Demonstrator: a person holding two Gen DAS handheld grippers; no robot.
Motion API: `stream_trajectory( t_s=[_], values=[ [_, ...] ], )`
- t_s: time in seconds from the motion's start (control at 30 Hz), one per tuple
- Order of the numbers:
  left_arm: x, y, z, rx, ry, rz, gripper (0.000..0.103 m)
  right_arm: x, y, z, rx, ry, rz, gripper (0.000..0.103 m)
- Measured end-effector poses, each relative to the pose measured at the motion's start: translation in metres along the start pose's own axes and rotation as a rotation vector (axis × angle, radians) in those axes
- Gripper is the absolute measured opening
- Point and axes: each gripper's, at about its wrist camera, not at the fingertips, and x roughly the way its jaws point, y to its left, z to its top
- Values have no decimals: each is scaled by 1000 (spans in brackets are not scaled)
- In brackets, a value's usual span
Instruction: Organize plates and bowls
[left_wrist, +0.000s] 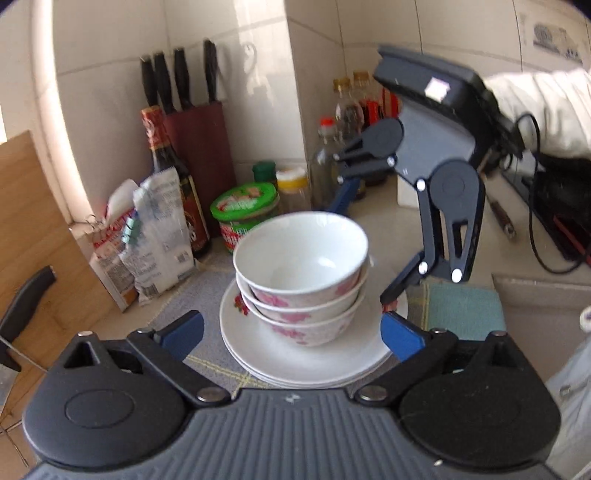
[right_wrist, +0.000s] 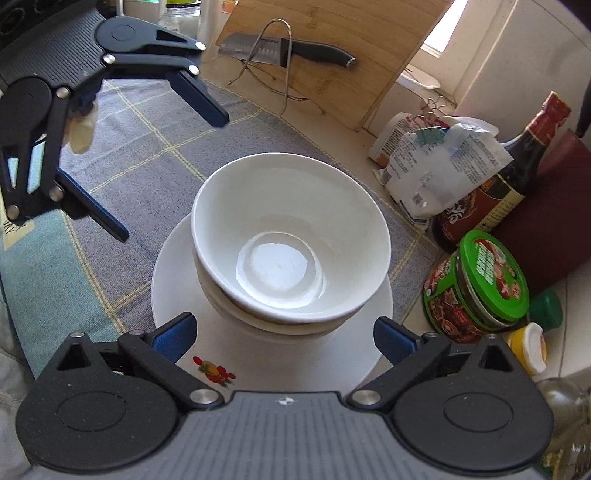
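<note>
Three white bowls with pink flowers are nested in a stack (left_wrist: 301, 254) on a pile of white plates (left_wrist: 306, 362) on a checked cloth. My left gripper (left_wrist: 291, 336) is open, its blue pads wide apart in front of the plates and touching nothing. In the right wrist view it (right_wrist: 168, 173) hangs over the cloth to the left of the bowls. My right gripper (right_wrist: 284, 338) looks steeply down into the top bowl (right_wrist: 291, 229), open and empty, its pads above the plate rim (right_wrist: 177, 266). In the left wrist view it (left_wrist: 369, 245) is beside the bowls, to their right.
A green-lidded jar (left_wrist: 245, 206), a soy sauce bottle (left_wrist: 173, 177), paper bags (left_wrist: 147, 236) and a knife block (left_wrist: 201, 147) crowd the wall behind the stack. A cutting board with a knife (right_wrist: 295, 51) leans against the wall. More bottles (left_wrist: 347, 110) stand at the back right.
</note>
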Motion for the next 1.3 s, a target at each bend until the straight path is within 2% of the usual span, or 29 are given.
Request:
stream_trajectory(
  t_s=[0.07,0.17,0.3,0.43,0.53,0.63,0.73,0.9,1.3],
  values=[
    [-14,1,1,-45,-56,30,102,-6,10,4,49,27,-60,103],
    [-32,-1,-4,-92,-122,97,102,-17,25,9,186,27,-168,103],
    [-55,-8,-11,-153,-174,132,102,-35,46,13,496,-4,-298,103],
    [-69,-16,-18,-208,-136,168,102,-57,70,8,800,-65,-381,103],
    [-80,-22,-21,-289,-98,245,102,-66,93,6,927,-49,-465,103],
    [-90,-25,-18,-370,-21,290,102,-77,116,6,977,-44,-482,103],
    [-97,-31,-13,-374,27,325,102,-87,133,10,982,-51,-502,103],
    [-113,-39,-8,-366,31,371,102,-98,152,18,984,-73,-513,103],
    [-128,-43,-5,-362,14,391,102,-108,167,26,992,-93,-532,103]
  ],
)
